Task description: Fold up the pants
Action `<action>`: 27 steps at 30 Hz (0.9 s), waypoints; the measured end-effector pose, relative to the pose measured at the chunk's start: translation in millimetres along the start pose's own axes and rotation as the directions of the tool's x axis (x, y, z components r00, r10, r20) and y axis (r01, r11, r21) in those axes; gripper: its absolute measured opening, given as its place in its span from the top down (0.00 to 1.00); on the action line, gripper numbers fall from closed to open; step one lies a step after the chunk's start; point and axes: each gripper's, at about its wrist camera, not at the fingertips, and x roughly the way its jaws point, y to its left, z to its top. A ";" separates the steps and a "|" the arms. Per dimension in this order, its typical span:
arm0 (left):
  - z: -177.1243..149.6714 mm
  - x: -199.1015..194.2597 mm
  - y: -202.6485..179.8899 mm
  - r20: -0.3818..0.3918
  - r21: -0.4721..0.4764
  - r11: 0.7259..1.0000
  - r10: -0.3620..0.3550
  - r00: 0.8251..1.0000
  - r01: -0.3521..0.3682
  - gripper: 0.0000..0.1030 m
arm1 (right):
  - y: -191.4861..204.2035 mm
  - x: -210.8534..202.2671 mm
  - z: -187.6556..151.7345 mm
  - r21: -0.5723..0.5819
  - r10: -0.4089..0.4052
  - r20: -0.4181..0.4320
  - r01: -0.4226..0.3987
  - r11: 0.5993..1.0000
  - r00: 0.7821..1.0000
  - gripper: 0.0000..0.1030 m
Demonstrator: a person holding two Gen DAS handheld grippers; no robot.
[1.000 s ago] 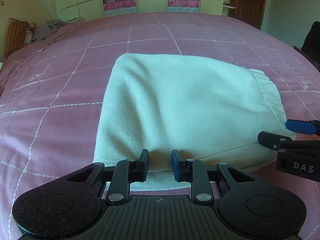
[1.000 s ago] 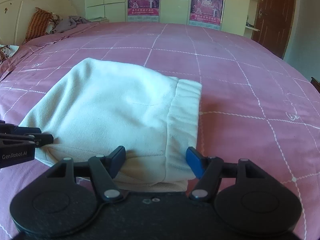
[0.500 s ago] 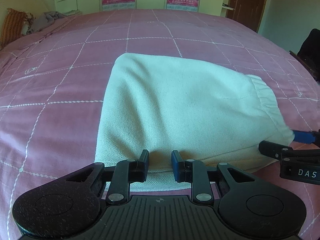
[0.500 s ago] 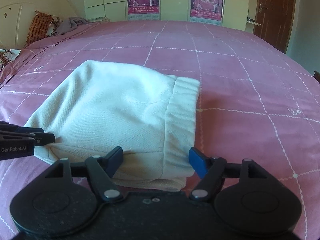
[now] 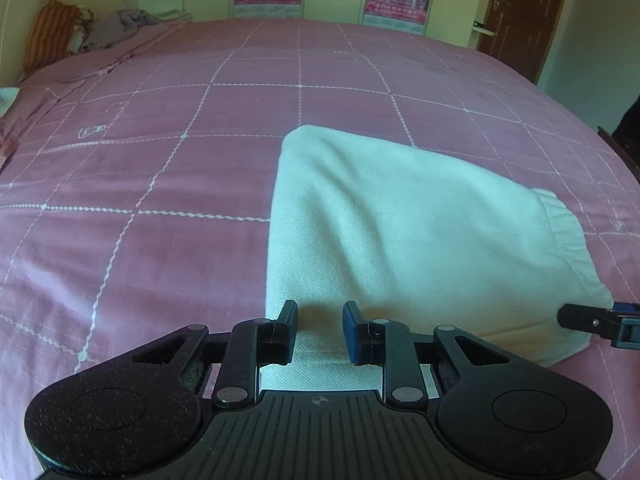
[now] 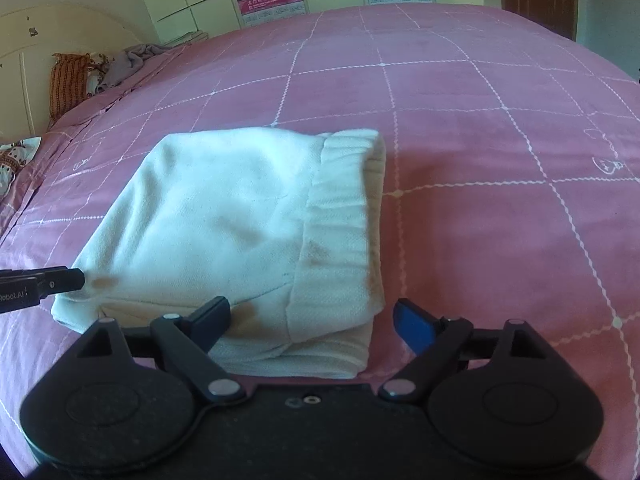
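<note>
White pants (image 6: 240,216) lie as a folded bundle on the pink bedspread (image 5: 140,184), the near edge between both sets of fingers. Right gripper (image 6: 312,320) jaws opening, fabric between but unpinched. Left gripper (image 5: 320,332) narrow, astride the hem; can't tell if it pinches. Looks like release after the last fold; next, back both out without dragging cloth.

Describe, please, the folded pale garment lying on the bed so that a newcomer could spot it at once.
Start from the wide pink bedspread with a white grid pattern that fills the room. Near its front edge lies the folded cream-white cotton pants, a flat bundle with a ribbed elastic waistband along its right side. It is the only pale thing on the open spread; the grey crumpled cloth and orange striped cushion sit far off at the headboard.
</note>
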 end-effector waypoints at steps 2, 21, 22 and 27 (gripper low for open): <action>5.9 8.3 10.1 -0.018 -0.042 0.999 -0.017 1.000 0.017 0.75 | -12.4 4.5 4.8 0.066 0.028 -0.022 -0.026 0.997 0.999 0.11; 7.5 67.7 48.9 -0.095 -0.323 0.902 -0.330 0.939 0.285 0.70 | -48.5 33.9 25.6 0.266 0.325 -0.065 -0.297 0.917 0.944 0.41; 6.5 69.2 48.6 -0.091 -0.328 0.900 -0.332 0.939 0.287 0.70 | -55.7 31.7 25.5 0.292 0.358 -0.050 -0.329 0.898 0.932 0.42; 6.4 84.4 43.3 -0.099 -0.317 0.909 -0.317 0.943 0.272 0.62 | -47.1 52.7 27.7 0.254 0.331 -0.083 -0.301 0.919 0.940 0.27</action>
